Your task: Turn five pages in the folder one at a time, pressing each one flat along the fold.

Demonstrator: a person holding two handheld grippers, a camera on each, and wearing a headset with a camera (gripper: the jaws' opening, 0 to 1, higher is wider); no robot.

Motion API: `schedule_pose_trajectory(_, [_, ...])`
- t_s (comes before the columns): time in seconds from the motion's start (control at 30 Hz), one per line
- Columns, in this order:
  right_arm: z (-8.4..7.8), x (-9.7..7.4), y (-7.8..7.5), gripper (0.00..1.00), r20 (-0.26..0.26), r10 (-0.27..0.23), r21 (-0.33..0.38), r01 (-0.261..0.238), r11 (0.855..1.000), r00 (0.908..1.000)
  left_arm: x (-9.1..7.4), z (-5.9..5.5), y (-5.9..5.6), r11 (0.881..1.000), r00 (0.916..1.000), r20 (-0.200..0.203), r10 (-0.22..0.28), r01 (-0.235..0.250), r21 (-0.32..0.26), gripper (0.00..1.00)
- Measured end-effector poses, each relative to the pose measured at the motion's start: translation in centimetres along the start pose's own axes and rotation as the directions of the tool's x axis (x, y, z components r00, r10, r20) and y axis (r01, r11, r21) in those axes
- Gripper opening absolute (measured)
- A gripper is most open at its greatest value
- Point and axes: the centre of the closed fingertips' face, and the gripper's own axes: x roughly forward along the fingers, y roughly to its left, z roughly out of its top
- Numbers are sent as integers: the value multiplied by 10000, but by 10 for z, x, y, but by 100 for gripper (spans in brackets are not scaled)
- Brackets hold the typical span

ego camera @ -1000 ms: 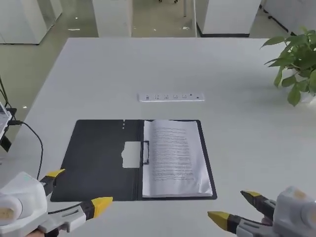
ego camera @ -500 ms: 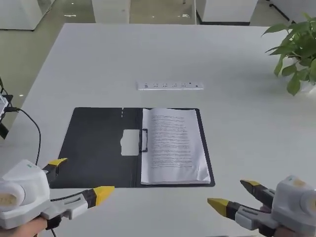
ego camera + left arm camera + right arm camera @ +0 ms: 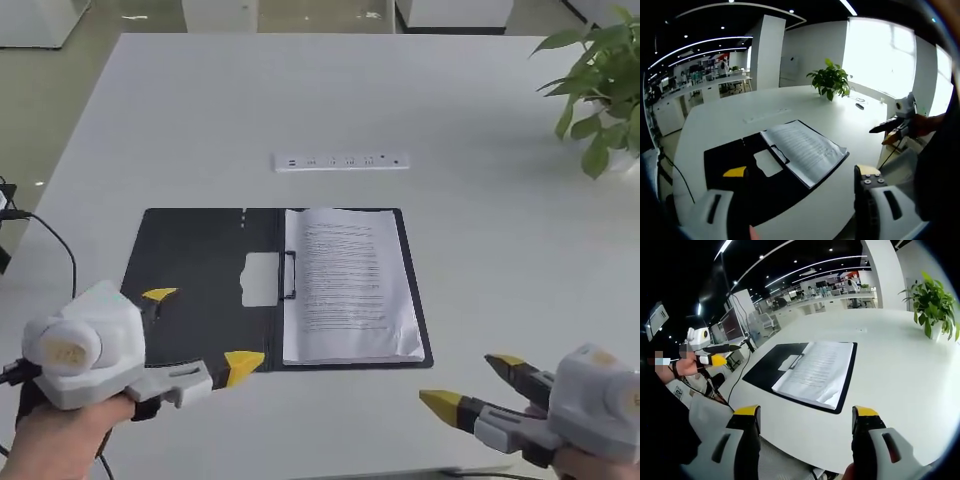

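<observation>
1. Compared with a second ago, the left gripper [image 3: 202, 330] is sitting further forward. Its yellow tips were short of the folder [image 3: 190, 290] and are now overlapping the near left corner of its black cover. The right gripper [image 3: 471, 381] is keeping much the same place, off the folder's near right corner.
2. Lying open and flat on the white table [image 3: 500, 200], the folder is running its fold [image 3: 284, 285] straight away from the person. The pages [image 3: 345, 285] are resting as one stack on the right half, held by a clip [image 3: 291, 275] at the fold.
3. Both grippers are holding nothing, and each pair of jaws is standing wide apart.
4. What the coming move is turning on is the side of the free edge. The pages are opening from the right, and their near right corner, which looks slightly lifted, is pointing toward the right gripper, clearly the nearer one. The left gripper is hovering by the bare left cover, probably best placed for pressing a turned page along the fold.
</observation>
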Motion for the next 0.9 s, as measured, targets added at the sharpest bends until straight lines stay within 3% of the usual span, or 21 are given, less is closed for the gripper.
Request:
schedule_pose_trajectory(0.5, [-2, 6, -11, 74, -147, 44, 143, -41, 9999, 9999, 68, 23, -21, 9909, 9925, -241, -1194, 1207, 597, 85])
schedule_pose_trajectory(0.9, [-2, 12, -14, 73, -283, 192, 142, -188, 9997, 9994, 118, 34, -49, 9760, 9796, -457, -1956, 1990, 887, 85])
